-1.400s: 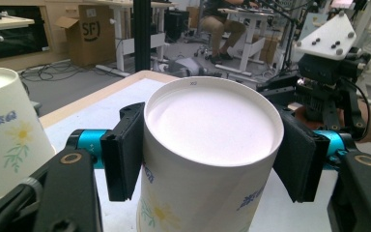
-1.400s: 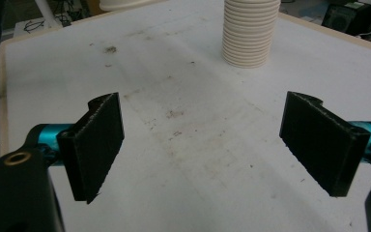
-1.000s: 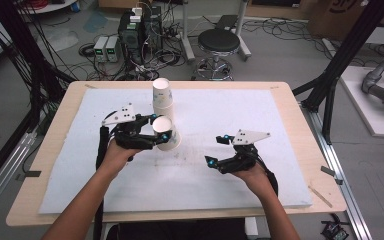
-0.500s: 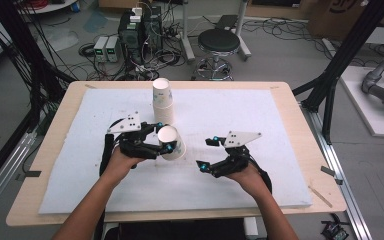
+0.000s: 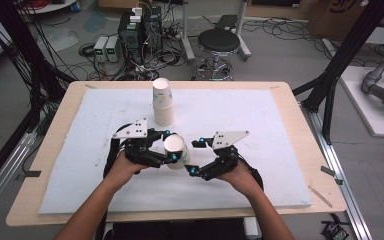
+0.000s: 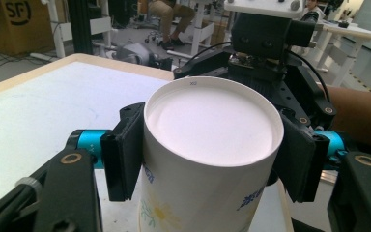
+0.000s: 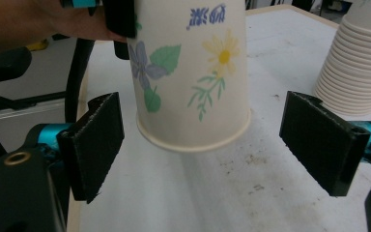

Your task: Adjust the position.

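From my right gripper (image 7: 203,159) I see its jaws spread wide, one on each side, with nothing between the pads yet. Straight ahead, and a little above the jaw line, hangs the paper cup (image 7: 191,72): upside down, flower print inverted, its rolled rim lowest and clear of the white mat (image 7: 212,193). Its long axis runs close to vertical, tipped slightly, so it stands across my jaw gap, not along it. The cup sits just beyond the tips, roughly centred between them.

The left gripper (image 5: 170,146) carries it, jaws pinching the wall near the closed base, which faces up in the left gripper view (image 6: 210,121). In the high view the cup (image 5: 176,150) floats between both hands, above the near middle of the desk (image 5: 285,90).

Farther back, the stack of cups (image 5: 162,102) stands upright on the mat, well apart.

I judge the right gripper must ease forward before closing.
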